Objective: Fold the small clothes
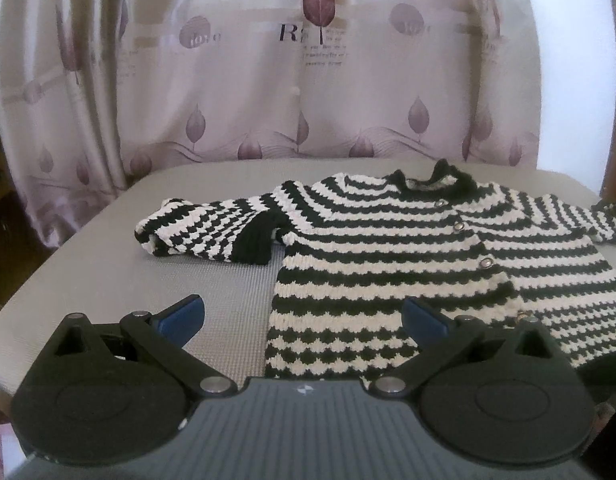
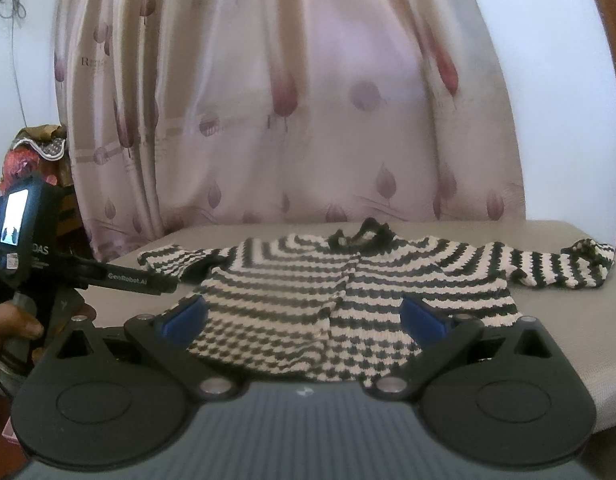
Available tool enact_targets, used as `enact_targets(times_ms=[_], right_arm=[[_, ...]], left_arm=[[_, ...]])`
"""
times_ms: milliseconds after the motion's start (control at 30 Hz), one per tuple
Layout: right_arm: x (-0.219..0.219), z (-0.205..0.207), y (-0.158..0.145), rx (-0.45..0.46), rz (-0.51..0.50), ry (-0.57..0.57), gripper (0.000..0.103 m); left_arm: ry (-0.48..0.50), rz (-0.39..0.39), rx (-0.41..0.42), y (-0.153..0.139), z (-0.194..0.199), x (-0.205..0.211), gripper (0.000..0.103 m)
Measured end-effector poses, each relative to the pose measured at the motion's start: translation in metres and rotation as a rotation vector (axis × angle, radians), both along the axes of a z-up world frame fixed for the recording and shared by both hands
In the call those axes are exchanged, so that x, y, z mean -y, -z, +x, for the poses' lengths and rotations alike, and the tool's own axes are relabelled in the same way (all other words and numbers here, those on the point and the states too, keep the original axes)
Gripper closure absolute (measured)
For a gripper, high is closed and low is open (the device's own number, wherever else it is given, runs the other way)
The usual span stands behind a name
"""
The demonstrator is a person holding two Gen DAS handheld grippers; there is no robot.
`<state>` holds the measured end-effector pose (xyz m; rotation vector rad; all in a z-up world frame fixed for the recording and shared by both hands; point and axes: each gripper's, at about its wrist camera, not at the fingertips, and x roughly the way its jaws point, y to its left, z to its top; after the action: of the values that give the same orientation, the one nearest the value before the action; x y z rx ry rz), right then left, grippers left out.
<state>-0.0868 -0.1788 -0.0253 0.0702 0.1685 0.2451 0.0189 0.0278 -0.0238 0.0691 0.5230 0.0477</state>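
A small black-and-white striped knit cardigan (image 1: 388,256) lies flat, front up and buttoned, on a grey table (image 1: 147,280). Its left sleeve (image 1: 203,228) stretches out to the left, with the cuff folded back. In the right wrist view the same cardigan (image 2: 348,288) spreads across the table, and its right sleeve (image 2: 564,268) reaches toward the far right edge. My left gripper (image 1: 303,318) hovers open just in front of the hem's left corner, holding nothing. My right gripper (image 2: 305,318) is open in front of the hem's middle, also holding nothing.
A pale curtain (image 1: 267,80) with purple leaf prints hangs right behind the table. At the left of the right wrist view, a hand (image 2: 11,324) holds the other gripper's body (image 2: 31,232). Patterned clutter (image 2: 35,148) stands beyond it.
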Motion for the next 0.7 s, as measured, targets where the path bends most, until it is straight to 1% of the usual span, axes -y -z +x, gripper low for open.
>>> enact_targets(times_ms=[200,300,433,600,700], right_arm=[[0.005,0.011,-0.002,-0.014,0.011,-0.004,0.000],[0.010,0.018,0.001,-0.030,0.022,-0.005,0.000],[0.020,0.032,0.006,-0.067,0.055,-0.010,0.000],[0.029,0.048,0.012,-0.115,0.115,-0.022,0.000],[0.030,0.054,0.014,-0.125,0.118,-0.027,0.000]], left_arm=[[0.000,0.062,0.018,0.005,0.013,0.003,0.000],[0.011,0.083,0.009,0.013,0.023,0.002,0.000],[0.004,0.127,0.010,0.018,0.040,0.000,0.000],[0.002,0.194,0.043,0.020,0.064,-0.008,0.000],[0.005,0.226,0.039,0.025,0.083,-0.017,0.003]])
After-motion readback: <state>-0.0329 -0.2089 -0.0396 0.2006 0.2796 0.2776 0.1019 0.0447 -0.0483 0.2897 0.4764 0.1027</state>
